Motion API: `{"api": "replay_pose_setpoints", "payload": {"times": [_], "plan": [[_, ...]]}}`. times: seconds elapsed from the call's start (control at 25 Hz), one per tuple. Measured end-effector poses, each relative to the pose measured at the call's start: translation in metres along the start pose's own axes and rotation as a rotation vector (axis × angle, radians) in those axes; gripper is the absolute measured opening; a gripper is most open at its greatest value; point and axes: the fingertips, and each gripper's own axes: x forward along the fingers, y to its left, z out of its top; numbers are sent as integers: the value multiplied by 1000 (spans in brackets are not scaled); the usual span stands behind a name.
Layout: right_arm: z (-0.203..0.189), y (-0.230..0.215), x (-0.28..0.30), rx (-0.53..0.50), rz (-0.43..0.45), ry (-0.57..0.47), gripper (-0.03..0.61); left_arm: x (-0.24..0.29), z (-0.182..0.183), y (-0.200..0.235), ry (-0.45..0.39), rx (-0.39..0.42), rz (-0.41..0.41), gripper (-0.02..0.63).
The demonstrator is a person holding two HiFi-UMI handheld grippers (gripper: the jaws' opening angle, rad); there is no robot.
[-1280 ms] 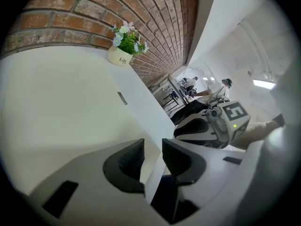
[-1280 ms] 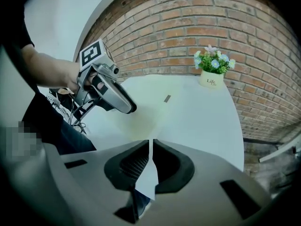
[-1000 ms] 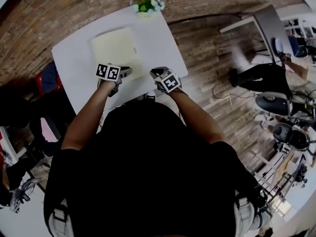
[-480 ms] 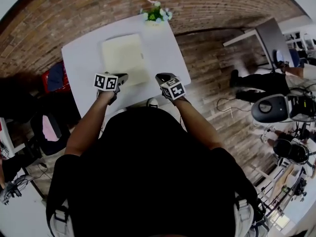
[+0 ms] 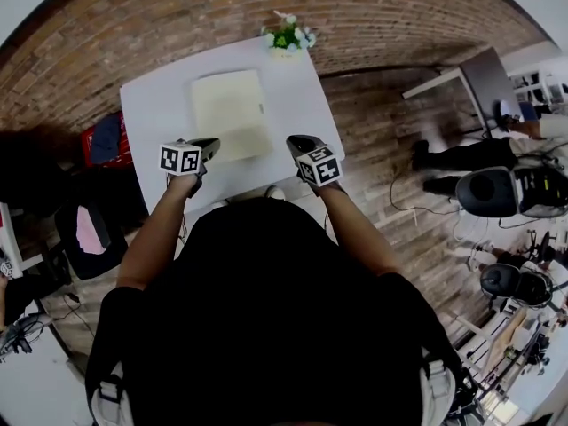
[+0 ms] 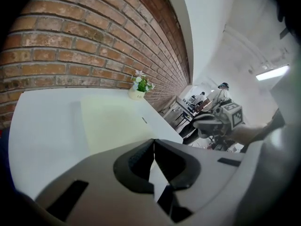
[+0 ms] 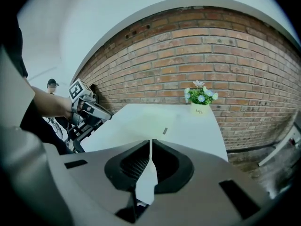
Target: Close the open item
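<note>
Folder beyond left hand-held gripper, apart

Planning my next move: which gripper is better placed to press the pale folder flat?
Left, probably: the left gripper hangs at the pale folder's near corner, while the right gripper is off to its side.

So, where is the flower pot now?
In the head view the flower pot stands near the far right corner of the white table, by the brick wall, beyond the pale yellow folder.
</note>
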Motion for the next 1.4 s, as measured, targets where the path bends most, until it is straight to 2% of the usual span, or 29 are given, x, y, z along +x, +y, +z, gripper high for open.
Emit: {"api": "replay_pose_setpoints", "payload": {"times": [0.2, 0.6, 0.8, 0.96, 1.4], "plan": [[11, 2, -12, -16, -7, -31, 35, -14, 4, -5, -26, 27, 0, 12], [16, 3, -34, -10, -29, -74, 34, -51, 7, -1, -81, 49, 61, 12], [16, 0, -40, -11, -43, -82, 32, -72, 14, 3, -157, 52, 82, 12], [15, -1, -45, -8, -51, -82, 32, -84, 16, 7, -176, 57, 93, 11], [9, 0, -54, -2, -58, -84, 28, -98, 9, 9, -216, 4, 90, 11]]}}
